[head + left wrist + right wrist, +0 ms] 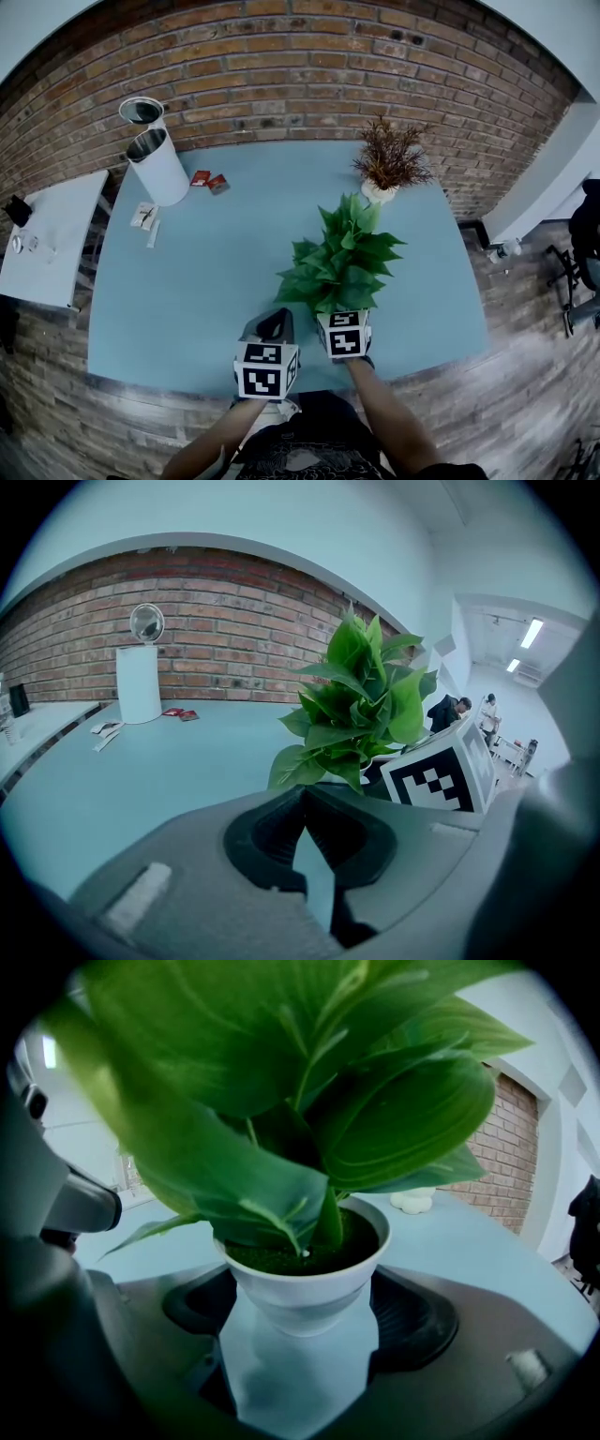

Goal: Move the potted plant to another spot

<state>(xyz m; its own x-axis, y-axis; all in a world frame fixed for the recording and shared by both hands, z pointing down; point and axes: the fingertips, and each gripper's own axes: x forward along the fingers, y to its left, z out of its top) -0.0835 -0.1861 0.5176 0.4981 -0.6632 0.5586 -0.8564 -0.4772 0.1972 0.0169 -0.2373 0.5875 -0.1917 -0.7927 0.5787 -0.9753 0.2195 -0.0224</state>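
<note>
- Plant: green and broad-leaved, in a white pot. It is upright at the near side of the worktop, right of centre. Whether the pot rests on the surface or hangs just above it cannot be told.
- Right gripper: at the near edge, directly behind the plant. The jaws are set wide, one on each side of the pot, and hold it by its lower wall. Leaves overhang the gripper.
- Left gripper: just left of the right one, at the near edge. The jaws are closed tip to tip with nothing between them. The plant's leaves lie just beyond and to its right, not touching it.
- Worktop: blue, with its far edge against a brick wall.
- Dried plant: brown and spiky, in a small white pot at the far right. It stands beyond the green plant and apart from it.
- Bin: a white cylinder at the far left, with a round disc standing at its far side.
- Red packets: two, just right of the bin.
- Papers: on the near side of the bin.
- Side table: white, left of the worktop, with small items on it.
</note>
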